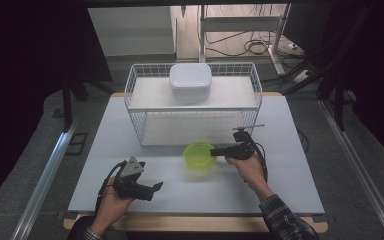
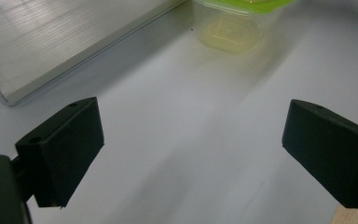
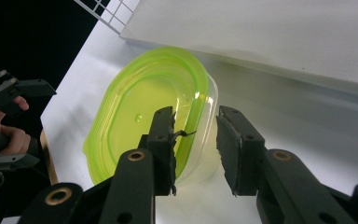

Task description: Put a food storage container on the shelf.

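Left gripper (image 1: 156, 187) hovers near the table's (image 1: 290, 195) front-left corner with jaws spread wide and nothing between them. The green container (image 1: 198, 155) sits at mid-table, just in front of the wire basket's (image 1: 135, 75) lower shelf, a white lidded box (image 1: 190, 81) resting on the upper shelf. Right gripper (image 3: 195, 140) straddles the container's near rim, one jaw inside and one outside, not yet clamped; judged early-stage, with grasp, lift and placement outstanding.
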Demonstrator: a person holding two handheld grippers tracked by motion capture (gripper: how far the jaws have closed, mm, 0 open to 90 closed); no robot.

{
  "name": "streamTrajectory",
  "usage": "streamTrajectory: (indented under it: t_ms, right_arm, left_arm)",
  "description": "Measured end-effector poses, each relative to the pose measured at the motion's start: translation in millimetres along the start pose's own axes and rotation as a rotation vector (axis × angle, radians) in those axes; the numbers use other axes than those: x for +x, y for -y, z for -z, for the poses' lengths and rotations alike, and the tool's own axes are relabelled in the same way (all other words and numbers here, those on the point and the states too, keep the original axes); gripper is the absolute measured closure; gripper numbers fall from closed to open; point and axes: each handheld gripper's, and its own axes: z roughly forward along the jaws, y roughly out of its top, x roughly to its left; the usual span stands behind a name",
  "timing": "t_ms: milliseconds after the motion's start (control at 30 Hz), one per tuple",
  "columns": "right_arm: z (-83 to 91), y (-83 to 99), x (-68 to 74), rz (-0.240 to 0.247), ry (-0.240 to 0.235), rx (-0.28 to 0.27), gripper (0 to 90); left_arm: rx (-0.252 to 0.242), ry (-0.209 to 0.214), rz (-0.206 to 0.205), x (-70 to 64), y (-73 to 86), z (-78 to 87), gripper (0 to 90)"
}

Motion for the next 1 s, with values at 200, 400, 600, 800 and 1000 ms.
streamTrajectory:
  t_ms: [200, 400, 600, 800, 1000]
  right_arm:
    - [0.8, 2.6, -2.5, -0.071, -0.064, 0.017, 80.1]
    - [1.1, 2.5, 0.9, -0.089, -0.081, 0.014, 81.4]
    - [6.8, 1.3, 2.4, -0.089, -0.087, -0.006, 81.5]
    - [16.1, -2.6, 9.6, -0.091, -0.130, -0.037, 81.5]
    - [29.5, -10.2, 27.0, -0.056, -0.157, -0.068, 81.5]
  left_arm:
    - [0.002, 0.000, -0.001, 0.0, 0.1, -0.2, 5.0]
    - [0.001, 0.000, 0.000, 0.1, 0.2, -0.1, 5.0]
    - [-0.002, -0.002, 0.002, 0.6, 0.2, 0.4, 5.0]
    - [-0.010, -0.008, 0.013, 2.0, 0.4, 1.4, 4.9]
    - [-0.017, -0.011, 0.019, 3.3, 0.4, 2.4, 4.7]
